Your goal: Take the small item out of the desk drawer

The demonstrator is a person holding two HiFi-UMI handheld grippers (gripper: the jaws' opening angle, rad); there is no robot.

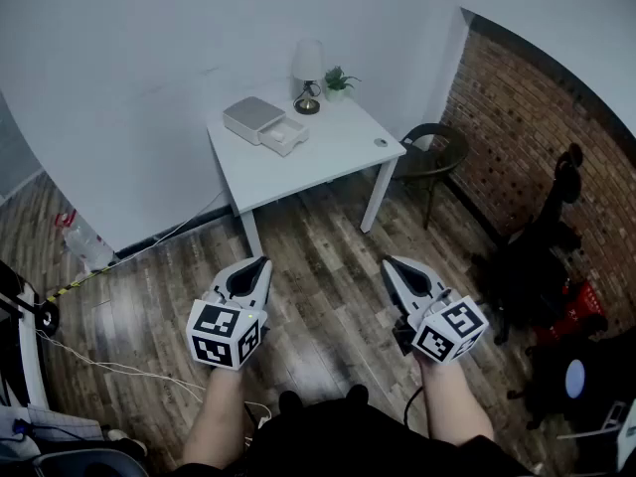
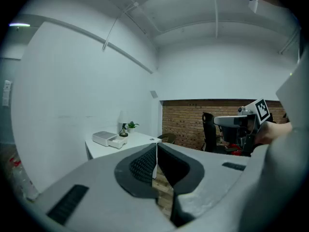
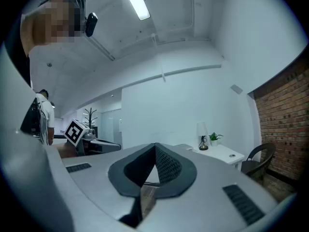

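Wood floor (image 1: 328, 256): lies between both grippers and the desk; loose cable (image 1: 109, 367) at left, a trip hazard on the walk in.
Desk (image 1: 338, 152): white, against the wall, well apart from both grippers.
Chair (image 1: 432, 157): just beside the desk's right end; could catch the right arm on approach.
Left gripper (image 1: 264, 260): jaws pressed together, nothing between.
Right gripper (image 1: 388, 261): jaws together, likewise empty.
Box (image 1: 253, 115): on the desk's back left part, with its drawer (image 1: 285, 137) pulled part way out toward the front.
Lamp (image 1: 308, 68): just behind the box.
Plant (image 1: 339, 82): beside the lamp.
Disc (image 1: 381, 142): small, round, near the desk's right edge; nature unclear.
Small item: presumably inside the drawer; not visible from this far off.

Risk, box: looks light and unfixed; a one-sided tug on the drawer could drag or tip it.
Risk, lamp: close enough to topple if the box gets shoved back.
Risk, grip: closed tips would only push the item deeper; jaws need to part before reaching in.
Risk, target: disc could be mistaken for the item.

Count: one desk, one chair, two grippers, one box, one drawer, one lamp, one plant, one disc.
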